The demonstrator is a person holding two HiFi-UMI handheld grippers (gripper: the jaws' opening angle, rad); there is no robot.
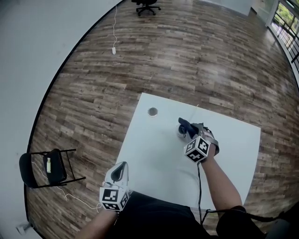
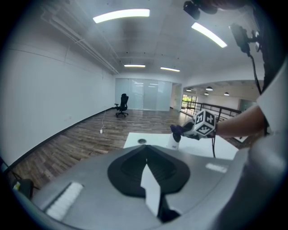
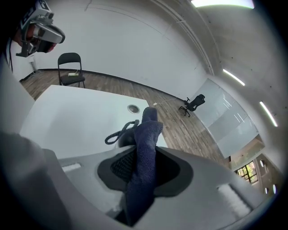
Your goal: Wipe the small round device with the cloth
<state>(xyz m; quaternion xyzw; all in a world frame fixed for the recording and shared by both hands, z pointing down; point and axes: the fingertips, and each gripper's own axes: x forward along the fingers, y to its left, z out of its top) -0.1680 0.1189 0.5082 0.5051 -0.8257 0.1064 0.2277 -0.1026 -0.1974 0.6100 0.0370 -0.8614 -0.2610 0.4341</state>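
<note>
**White table, plank floor: cloth poised over the device**

We pick out the device (image 2: 173, 142) towards the far side of the table (image 1: 154, 158). It is a small, pale, rounded body with a dark cord loop (image 3: 114, 134) curling off it. It looks to us like smooth hard plastic, light and stiff. It would likely skid on that slick white top if pushed sideways. So we would press down through the cloth or steady it by its sides, not by the cord.

The cloth (image 3: 146, 134) is dark blue terry, soft and nubbly, flopping over itself. The right claw (image 1: 189, 134) has it pinched, jaws nearly closed with the fabric bunched between the ribbed black pads. The free end hangs over the device, and whether it touches we cannot tell. The left claw (image 1: 122, 167) waits at the near edge, well apart, jaws together and empty.

Beyond the device a small grey disc (image 1: 153, 111) lies flat in the tabletop, and what it is we cannot say. Around us are brown wood planks, a black folding chair (image 1: 46, 168) to the left, an office chair (image 1: 147, 5) far off, and plain white walls.
</note>
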